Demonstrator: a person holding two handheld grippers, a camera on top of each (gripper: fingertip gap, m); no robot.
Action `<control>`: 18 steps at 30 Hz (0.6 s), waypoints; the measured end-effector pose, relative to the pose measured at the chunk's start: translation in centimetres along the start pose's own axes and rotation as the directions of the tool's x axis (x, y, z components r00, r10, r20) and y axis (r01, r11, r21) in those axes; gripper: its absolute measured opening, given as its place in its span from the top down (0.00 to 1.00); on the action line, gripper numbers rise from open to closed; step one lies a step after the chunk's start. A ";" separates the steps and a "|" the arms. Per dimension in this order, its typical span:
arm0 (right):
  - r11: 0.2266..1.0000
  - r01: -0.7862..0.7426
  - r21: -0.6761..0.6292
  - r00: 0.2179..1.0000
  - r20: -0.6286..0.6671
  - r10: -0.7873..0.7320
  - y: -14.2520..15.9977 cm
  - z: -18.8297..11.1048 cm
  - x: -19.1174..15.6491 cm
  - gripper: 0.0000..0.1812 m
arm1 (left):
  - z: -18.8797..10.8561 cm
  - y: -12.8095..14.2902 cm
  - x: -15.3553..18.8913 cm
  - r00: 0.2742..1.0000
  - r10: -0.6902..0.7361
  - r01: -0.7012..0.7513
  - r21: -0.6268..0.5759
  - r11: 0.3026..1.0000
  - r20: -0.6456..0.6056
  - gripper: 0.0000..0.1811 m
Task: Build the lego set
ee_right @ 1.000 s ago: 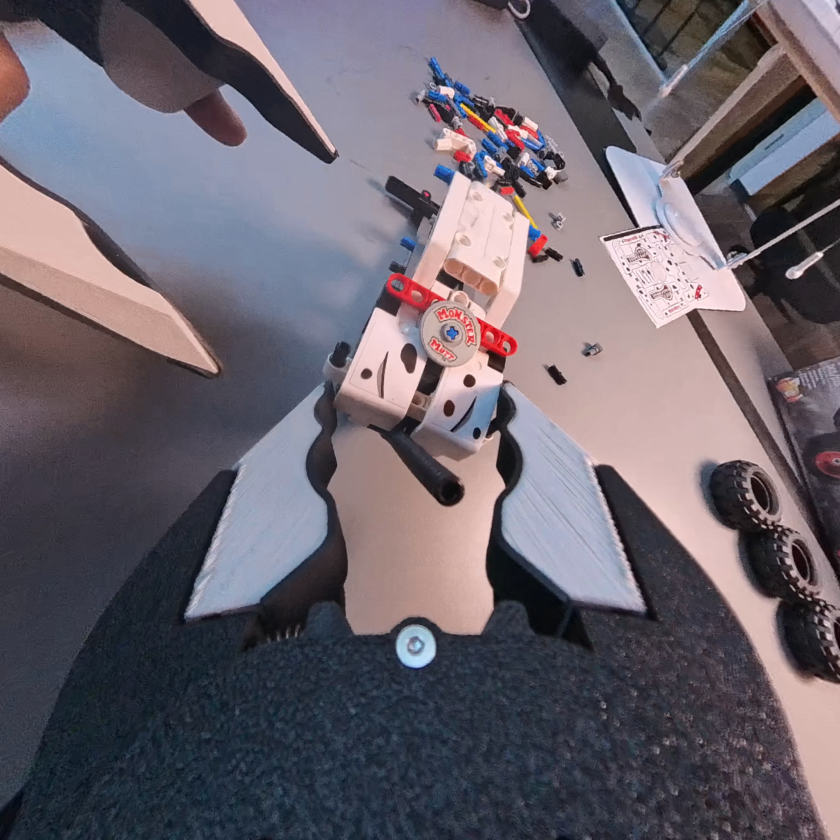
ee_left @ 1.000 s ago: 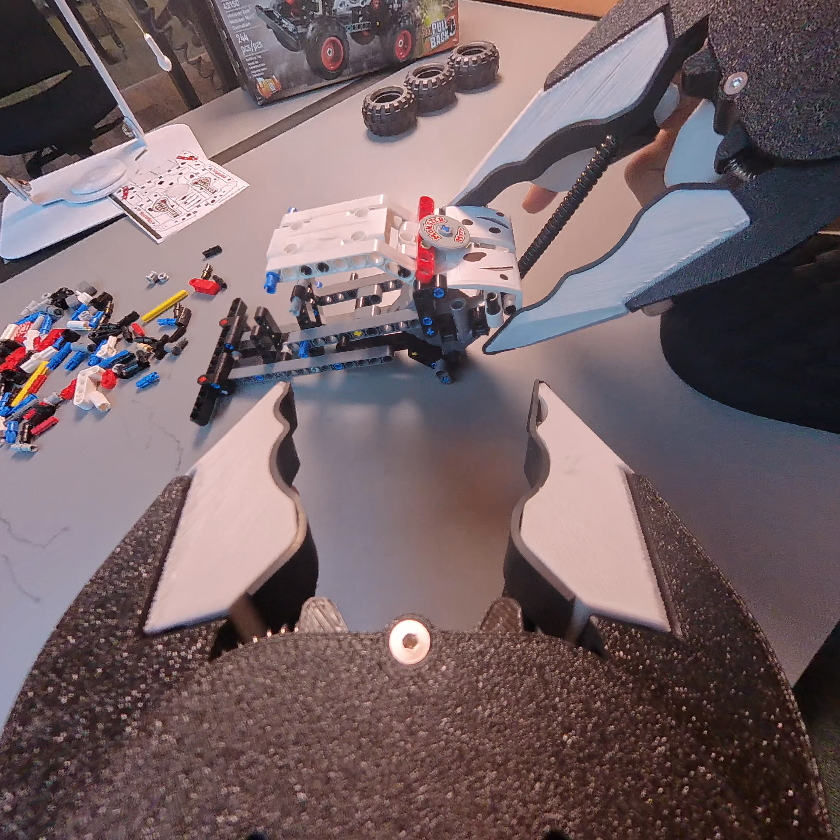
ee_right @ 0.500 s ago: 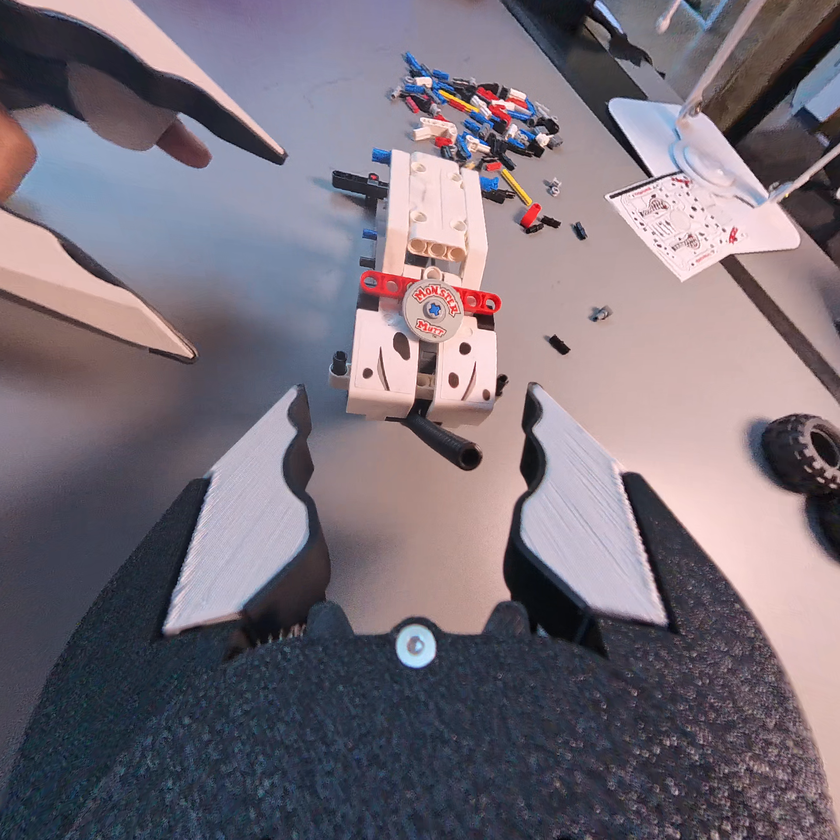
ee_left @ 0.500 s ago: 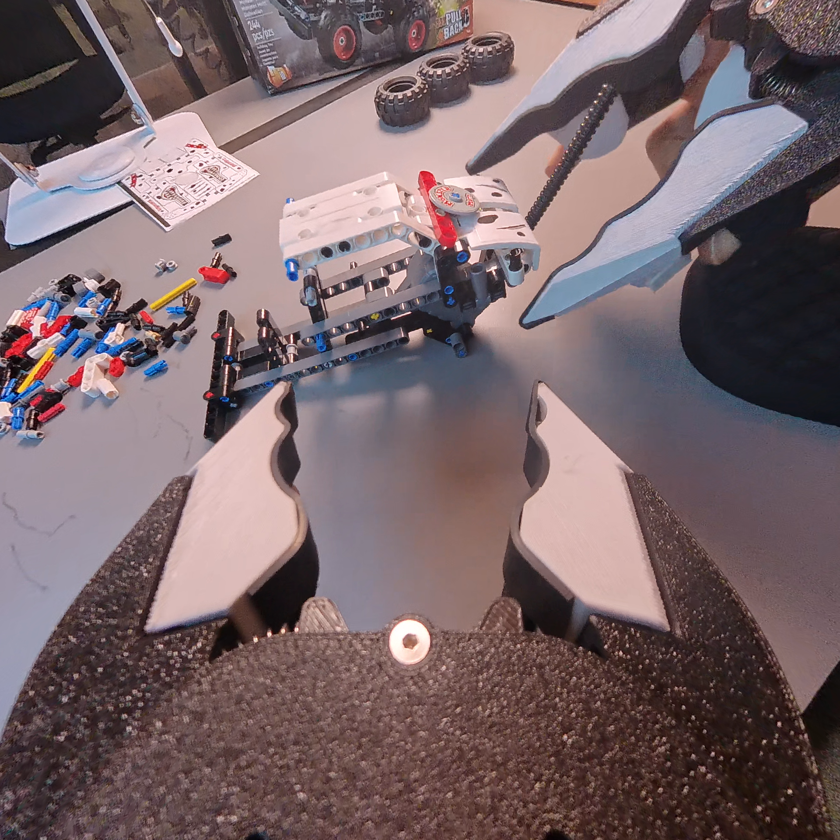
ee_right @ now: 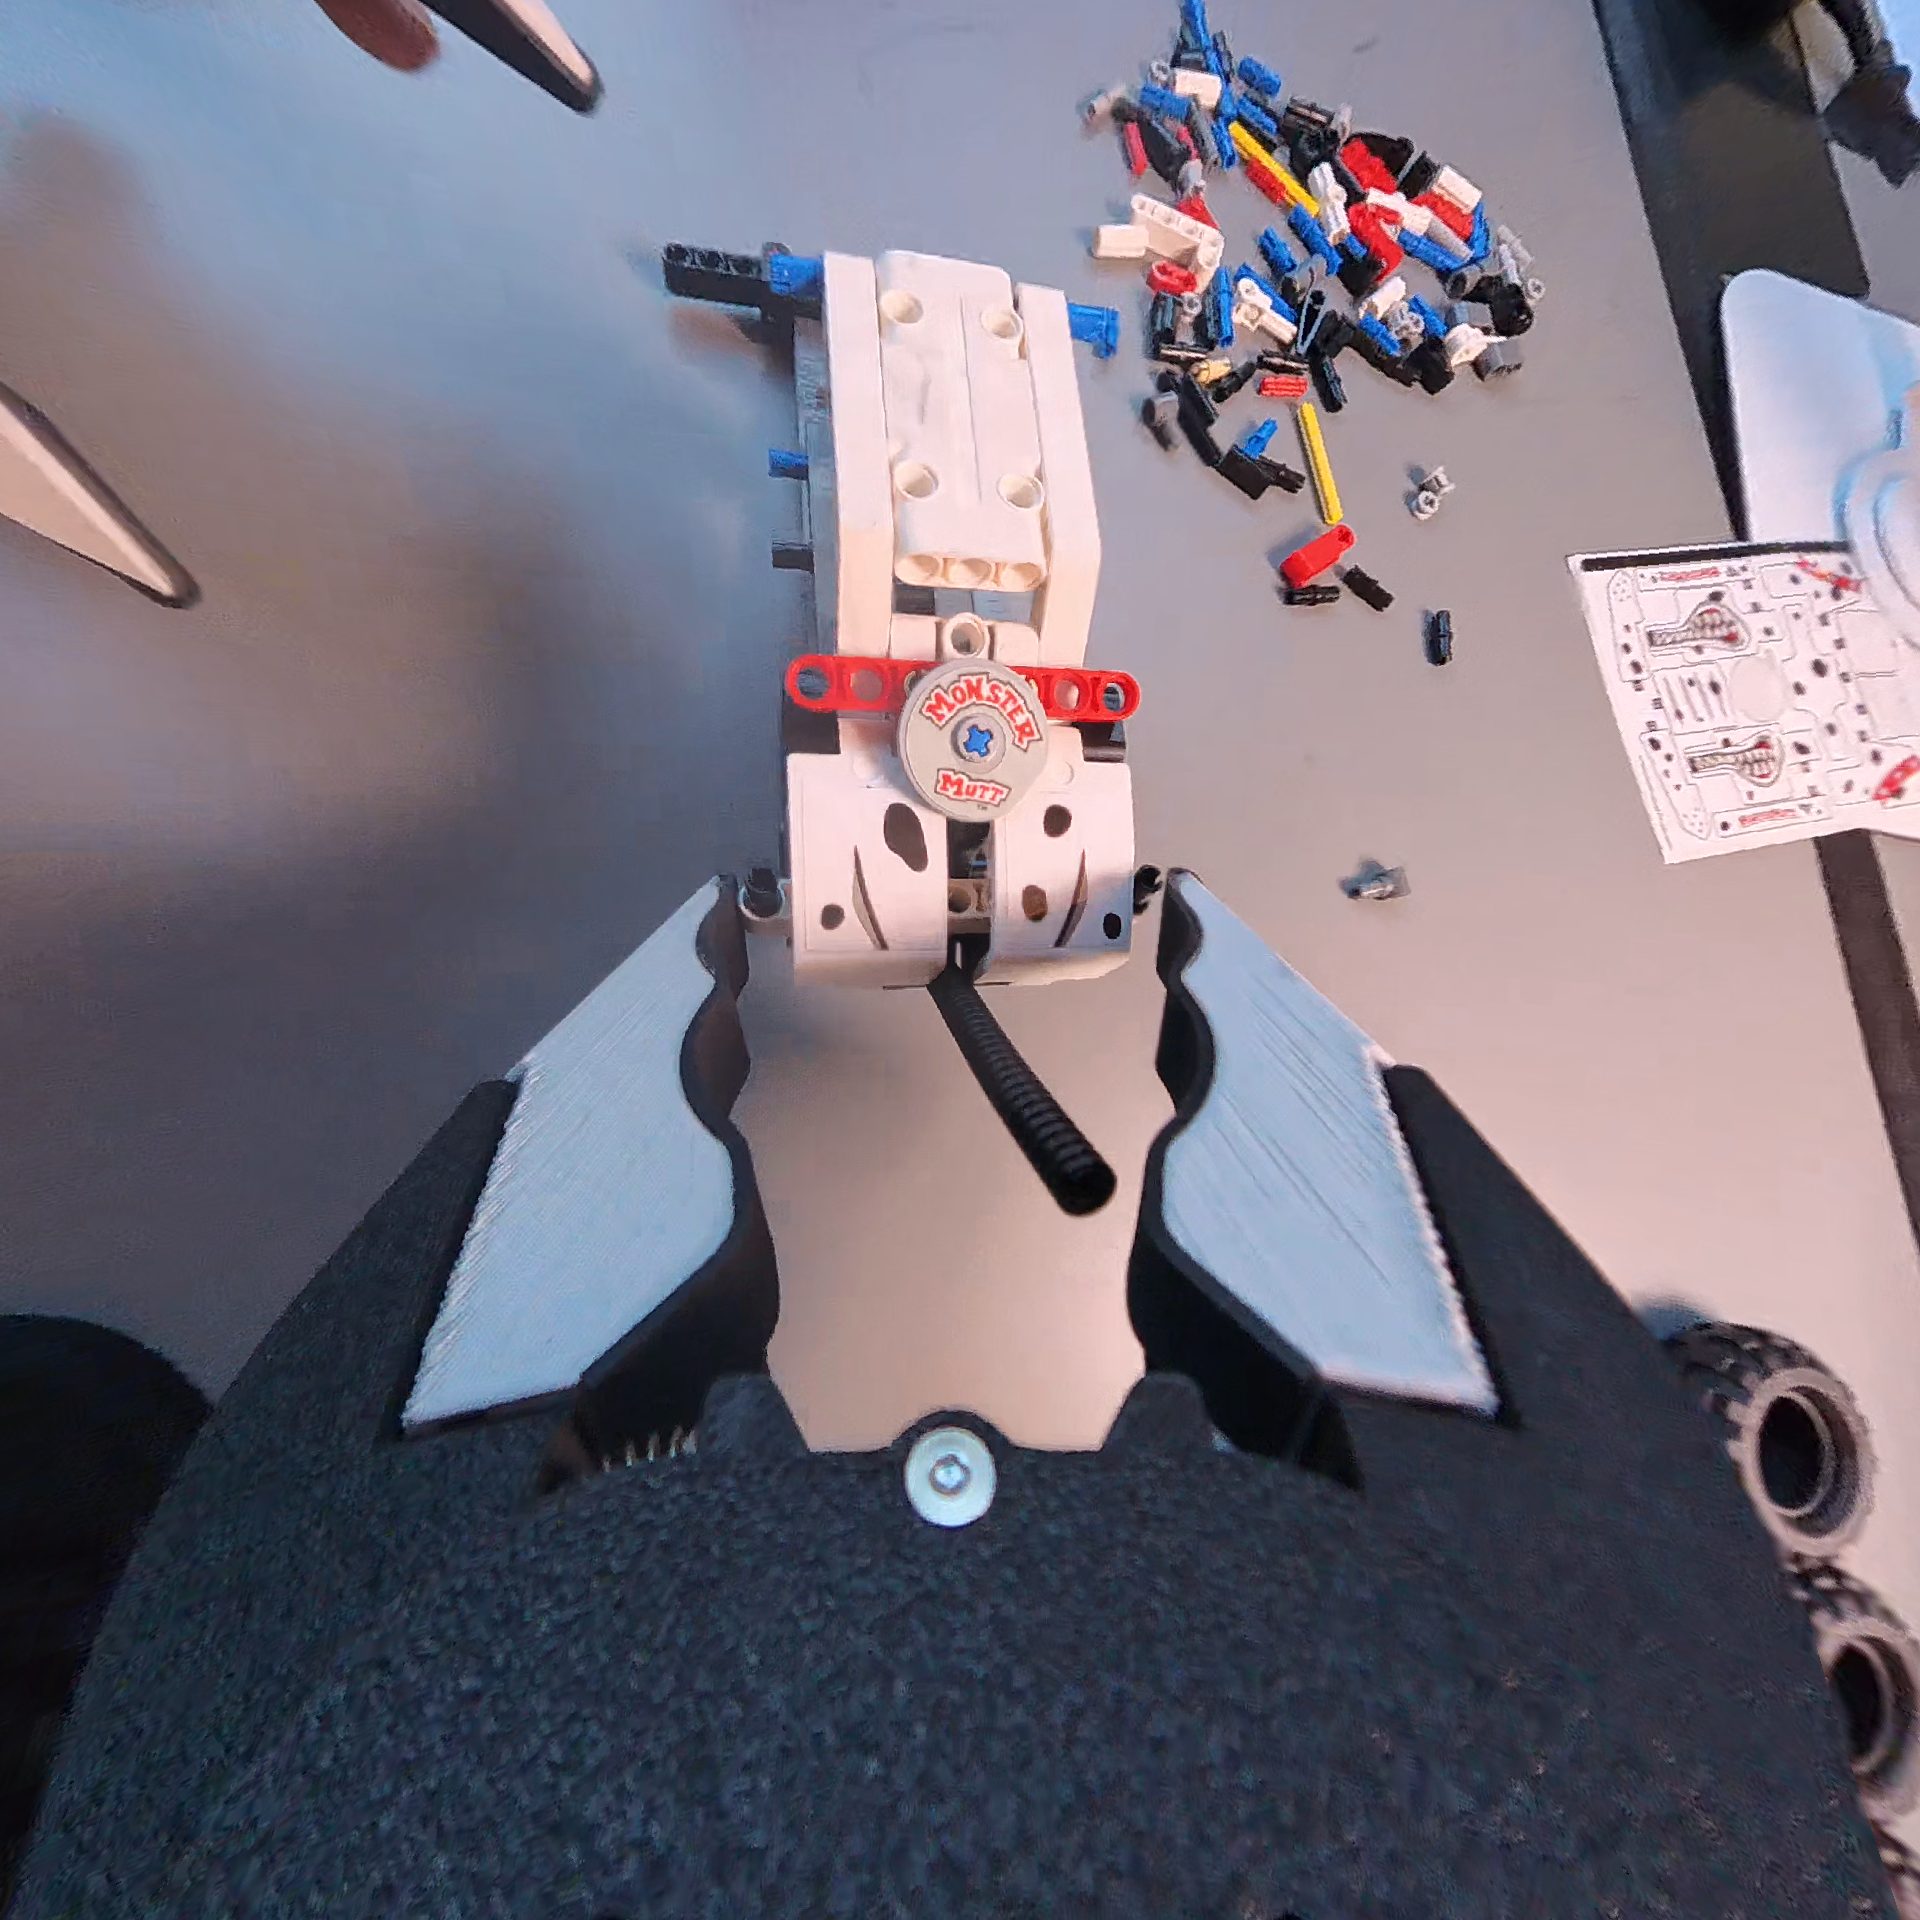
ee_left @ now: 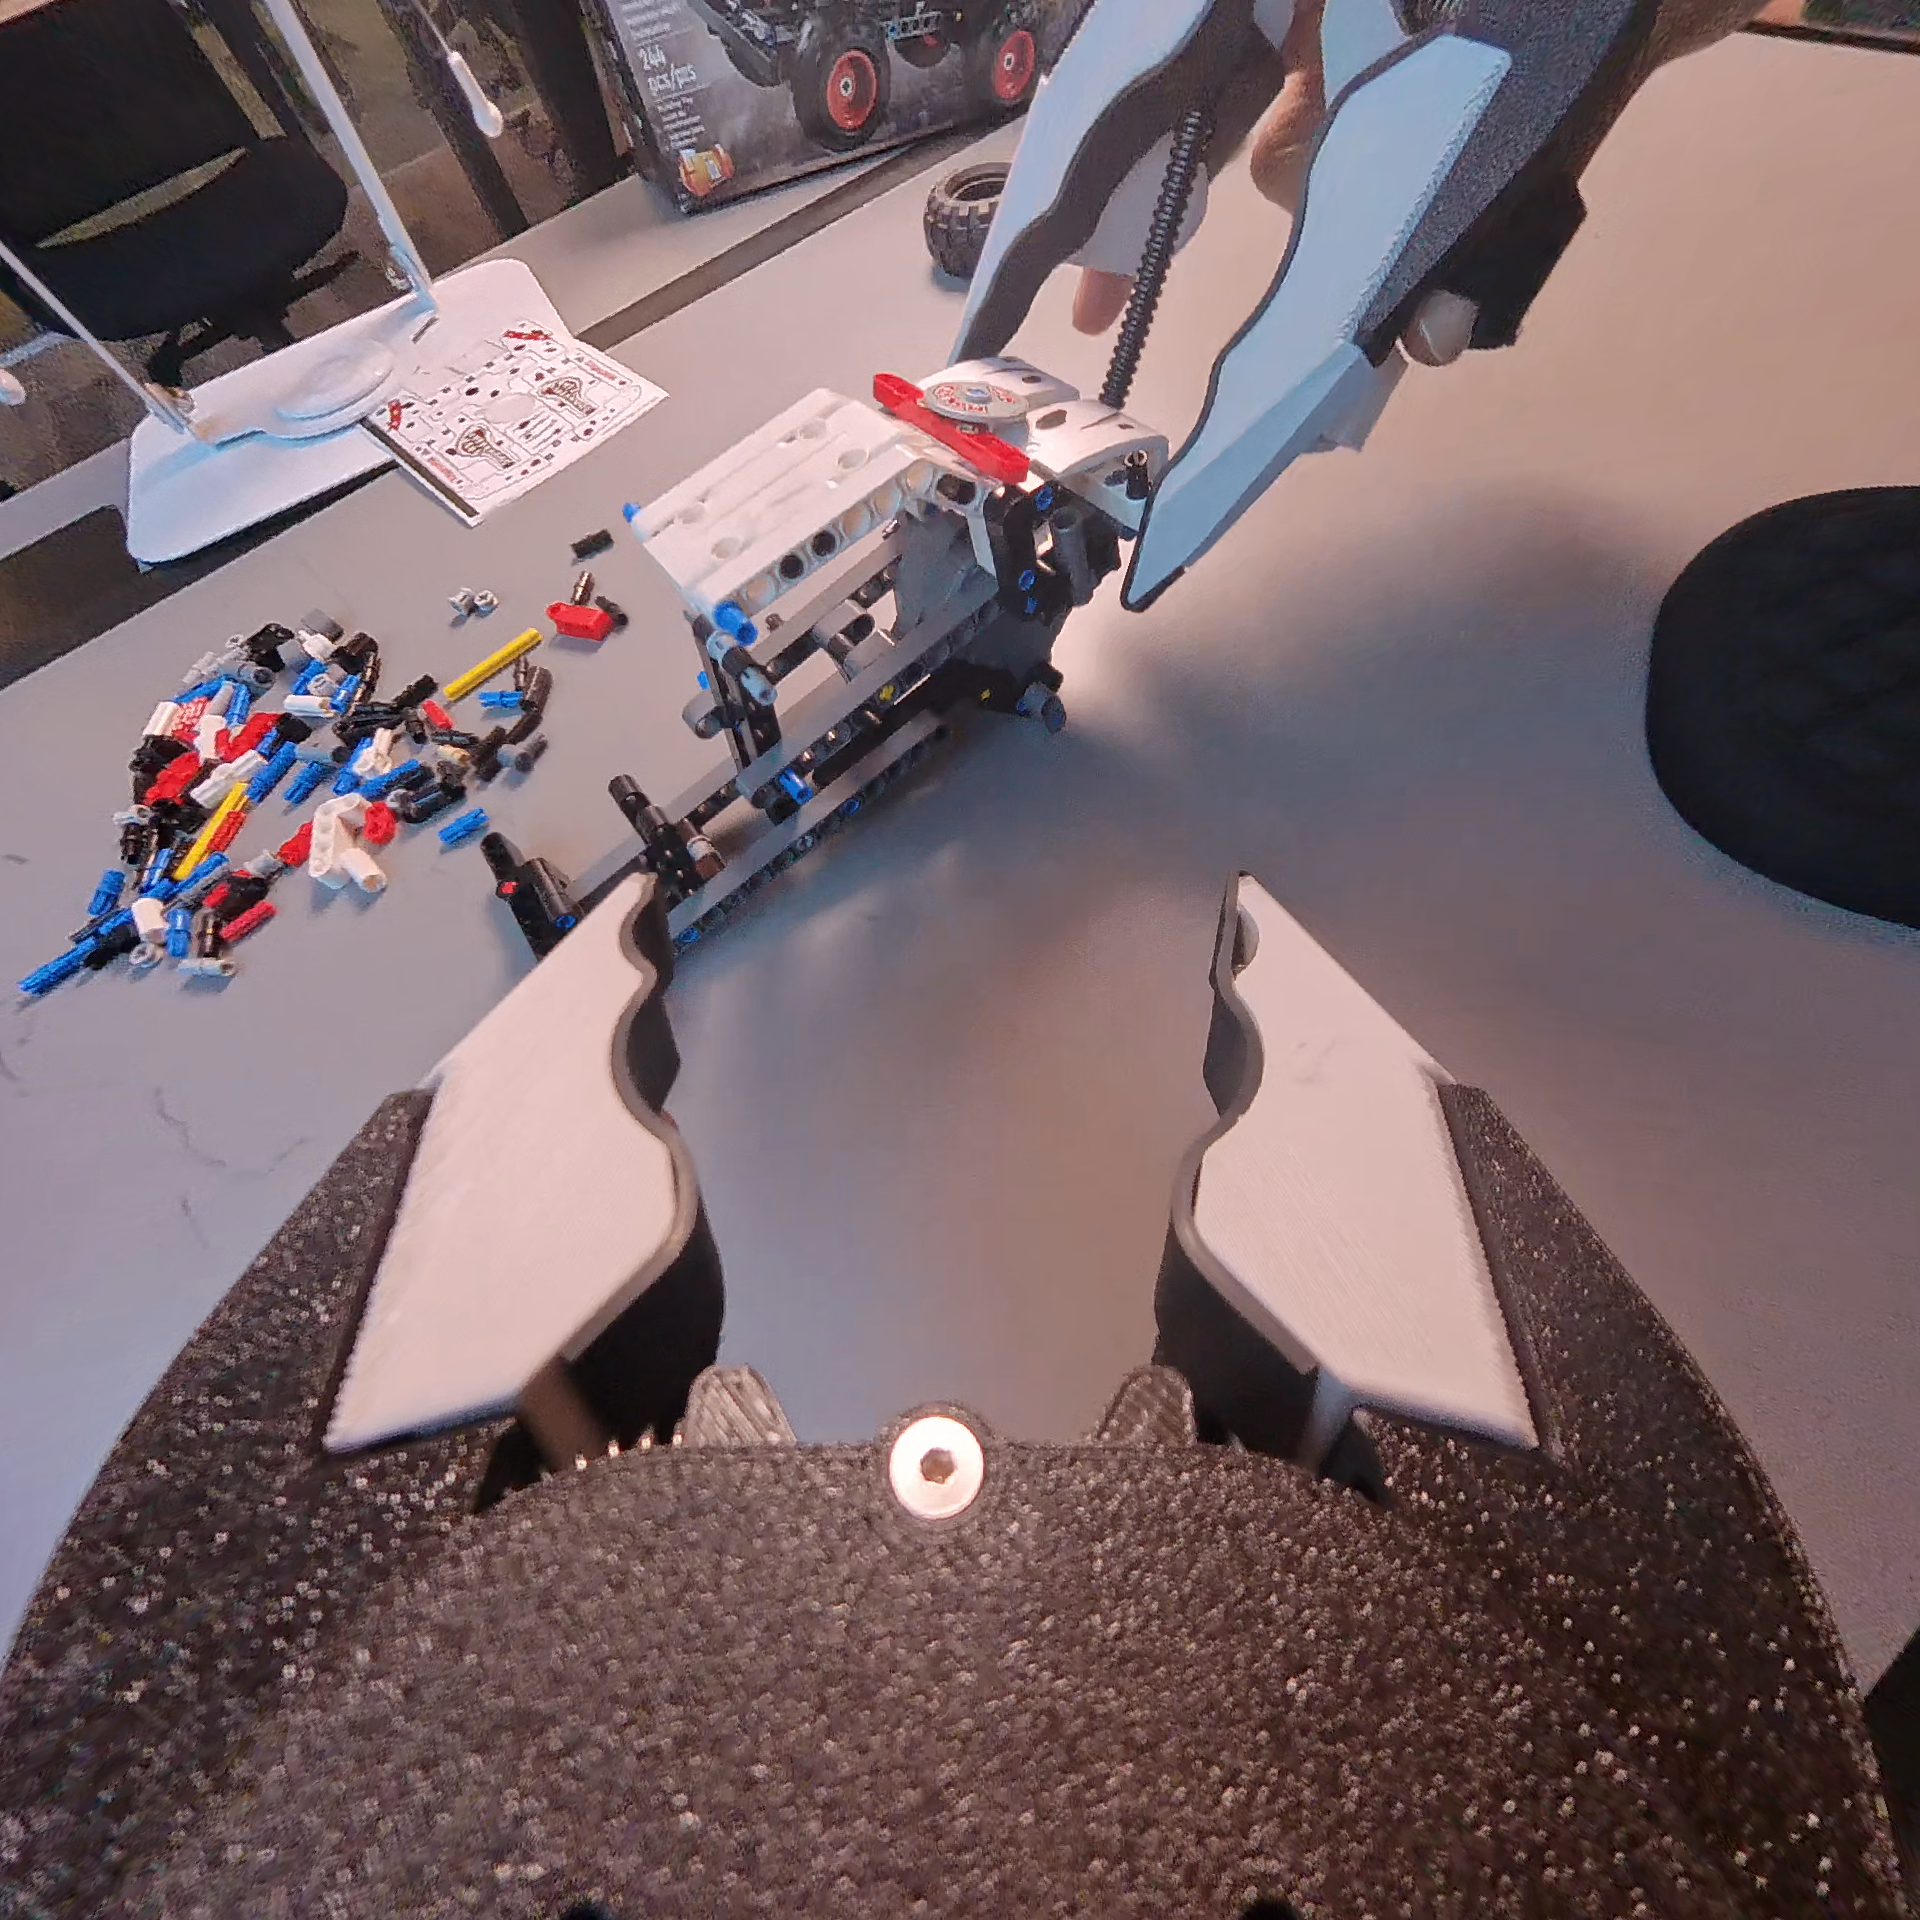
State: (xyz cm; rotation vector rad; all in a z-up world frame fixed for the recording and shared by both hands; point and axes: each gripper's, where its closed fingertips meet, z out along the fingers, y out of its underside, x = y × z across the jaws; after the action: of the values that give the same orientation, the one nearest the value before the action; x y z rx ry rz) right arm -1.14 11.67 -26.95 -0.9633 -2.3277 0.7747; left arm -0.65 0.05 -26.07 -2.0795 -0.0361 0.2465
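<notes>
The part-built lego truck (ee_left: 831,520) stands on the grey table (ee_left: 1039,1039). It has white body panels, a red beam, a round grey badge and a black chassis. A black ribbed hose (ee_right: 1023,1101) sticks out of its rear. My right gripper (ee_right: 945,888) is open, with a fingertip close on each side of the spotted white rear panels of the truck (ee_right: 961,582). In the left wrist view it (ee_left: 1049,478) hangs over that end. My left gripper (ee_left: 940,904) is open and empty, its left finger just in front of the chassis end. It also shows in the right wrist view (ee_right: 364,332).
A pile of small loose pieces (ee_left: 239,790) lies left of the truck and also shows in the right wrist view (ee_right: 1330,239). A sticker sheet (ee_left: 520,416), a white stand base (ee_left: 260,457), the set's box (ee_left: 810,94) and black tyres (ee_right: 1787,1444) stand beyond. A black round pad (ee_left: 1808,707) lies right. The white stand base (ee_left: 260,457) is about 40 cm from my right fingertips and 45 cm from my left. It is also in sight in the right wrist view (ee_right: 1847,438).
My right gripper let go of the truck's rear, opened wide and drew back, then came in again over that end with its fingers narrower. My left gripper stayed open.
</notes>
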 end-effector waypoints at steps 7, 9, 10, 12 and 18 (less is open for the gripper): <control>1.000 -0.017 0.025 0.998 -0.063 0.018 -0.8 -0.2 0.9 0.46 | -0.9 0.5 -2.3 0.998 -0.047 0.047 -0.005 0.999 -0.030 0.42; 1.000 -0.026 0.013 0.996 -0.085 0.027 0.1 -0.2 0.9 0.47 | -1.8 -0.2 -3.0 0.997 -0.061 0.062 0.029 0.998 -0.050 0.42; 0.999 -0.038 0.020 0.995 -0.089 0.040 0.3 -0.2 1.0 0.50 | -2.4 -0.7 -3.6 0.996 -0.062 0.065 0.054 0.996 -0.056 0.43; 0.997 -0.065 0.051 0.996 -0.062 0.068 0.5 0.0 0.9 0.55 | -3.4 -1.7 -5.0 0.997 -0.042 0.047 0.089 0.995 -0.059 0.43; 0.996 -0.067 0.064 0.998 -0.005 0.068 0.8 0.2 2.4 0.60 | -1.4 -1.4 -9.0 0.990 0.071 -0.064 0.065 0.996 -0.119 0.43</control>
State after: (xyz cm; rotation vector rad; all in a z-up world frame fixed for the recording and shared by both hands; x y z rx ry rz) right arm -2.37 13.87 -27.08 -1.0191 -2.2603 0.8663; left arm -9.04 -1.58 -22.72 -2.0333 0.1142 0.1598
